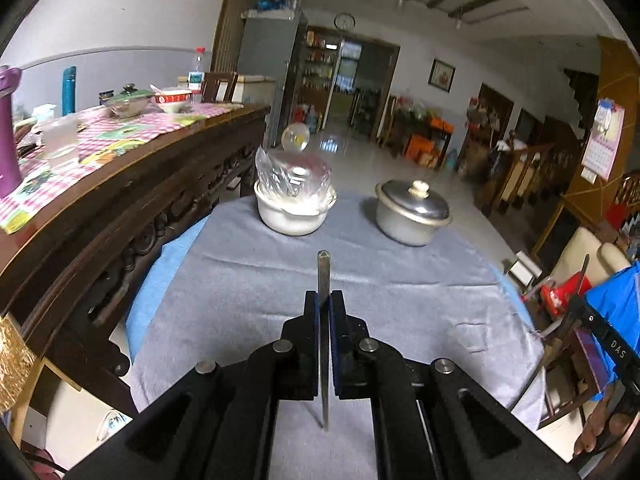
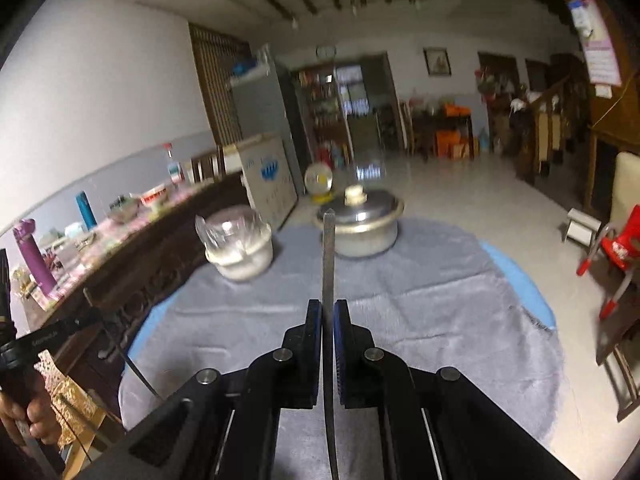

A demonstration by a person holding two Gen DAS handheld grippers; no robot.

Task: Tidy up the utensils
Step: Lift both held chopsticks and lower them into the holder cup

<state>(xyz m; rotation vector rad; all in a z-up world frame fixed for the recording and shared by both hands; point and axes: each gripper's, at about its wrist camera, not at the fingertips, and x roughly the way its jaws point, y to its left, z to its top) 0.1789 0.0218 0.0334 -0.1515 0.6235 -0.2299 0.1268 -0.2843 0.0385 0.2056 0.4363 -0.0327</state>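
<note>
The only lettering that reads clearly is "DAS", in pale capitals running sideways on a black bar (image 1: 612, 344) at the lower right edge of the left wrist view. In the right wrist view, a black bar (image 2: 44, 338) at the lower left carries a line of small pale print, too blurred to read. The wall calendar (image 1: 604, 140) at the right edge of the left wrist view shows a grid of figures, too small to make out.
</note>
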